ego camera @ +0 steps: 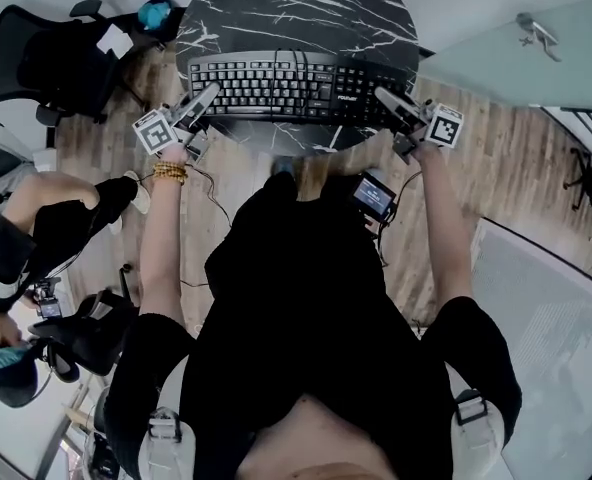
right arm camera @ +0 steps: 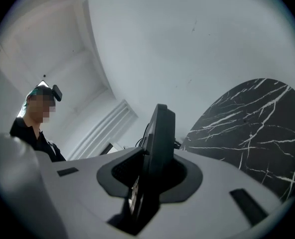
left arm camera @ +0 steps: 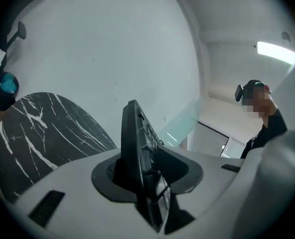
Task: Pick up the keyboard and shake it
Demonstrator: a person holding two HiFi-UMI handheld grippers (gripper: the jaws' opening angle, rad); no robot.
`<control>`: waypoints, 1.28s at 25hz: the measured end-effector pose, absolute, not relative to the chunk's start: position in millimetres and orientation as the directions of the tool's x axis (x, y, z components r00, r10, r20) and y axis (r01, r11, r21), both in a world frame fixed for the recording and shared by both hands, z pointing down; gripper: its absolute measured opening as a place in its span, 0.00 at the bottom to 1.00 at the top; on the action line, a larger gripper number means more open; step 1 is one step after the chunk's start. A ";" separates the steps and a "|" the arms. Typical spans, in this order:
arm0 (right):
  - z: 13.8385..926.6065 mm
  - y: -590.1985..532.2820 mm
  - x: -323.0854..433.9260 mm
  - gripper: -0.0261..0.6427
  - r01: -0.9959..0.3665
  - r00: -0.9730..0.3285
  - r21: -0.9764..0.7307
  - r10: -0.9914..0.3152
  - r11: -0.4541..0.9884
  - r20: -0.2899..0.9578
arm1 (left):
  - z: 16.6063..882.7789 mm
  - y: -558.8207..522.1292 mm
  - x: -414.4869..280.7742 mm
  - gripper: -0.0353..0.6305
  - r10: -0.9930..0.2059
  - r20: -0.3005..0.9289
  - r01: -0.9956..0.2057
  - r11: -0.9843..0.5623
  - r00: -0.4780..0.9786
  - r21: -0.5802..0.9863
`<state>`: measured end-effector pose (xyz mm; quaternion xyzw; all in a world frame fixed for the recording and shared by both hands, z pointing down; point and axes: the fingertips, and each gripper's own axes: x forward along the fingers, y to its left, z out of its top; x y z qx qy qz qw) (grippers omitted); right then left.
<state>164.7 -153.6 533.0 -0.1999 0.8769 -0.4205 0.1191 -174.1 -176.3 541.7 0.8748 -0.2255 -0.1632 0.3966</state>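
In the head view the near corners of the keyboard (ego camera: 276,83) are covered by the left hand-held gripper (ego camera: 208,93) and the right hand-held gripper (ego camera: 384,96), and the key legends are too small to be read. In the left gripper view the keyboard is seen edge-on. Its lower end is lost in the gripper's body, and whether the pads press on it cannot be told. The counter (left arm camera: 38,128) is cut off there by the picture's dark rim. A seated person (ego camera: 36,228) is cut off by the head view's left edge.

Round black marble table (ego camera: 296,8) on wood floor (ego camera: 516,168); black office chair (ego camera: 46,58) left; white wall (left arm camera: 112,44).
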 end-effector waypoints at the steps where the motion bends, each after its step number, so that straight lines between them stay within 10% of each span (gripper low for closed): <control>1: 539.2 -153.0 165.9 0.18 -0.255 -0.892 -0.790 -0.452 0.558 -0.031 | 550.8 -175.1 -173.5 0.25 -0.531 -0.095 -0.269 -0.565 0.842 0.780; 23: 671.9 -159.9 184.5 0.20 -0.326 -0.789 -0.921 -0.598 0.212 0.142 | 686.5 -177.2 -161.5 0.33 -0.640 0.129 -0.325 -0.200 0.758 0.924; 32: 732.1 -150.5 186.5 0.22 -0.333 -0.781 -0.937 -0.589 0.109 0.209 | 760.8 -167.6 -171.0 0.40 -0.680 0.373 -0.570 -0.080 0.631 0.818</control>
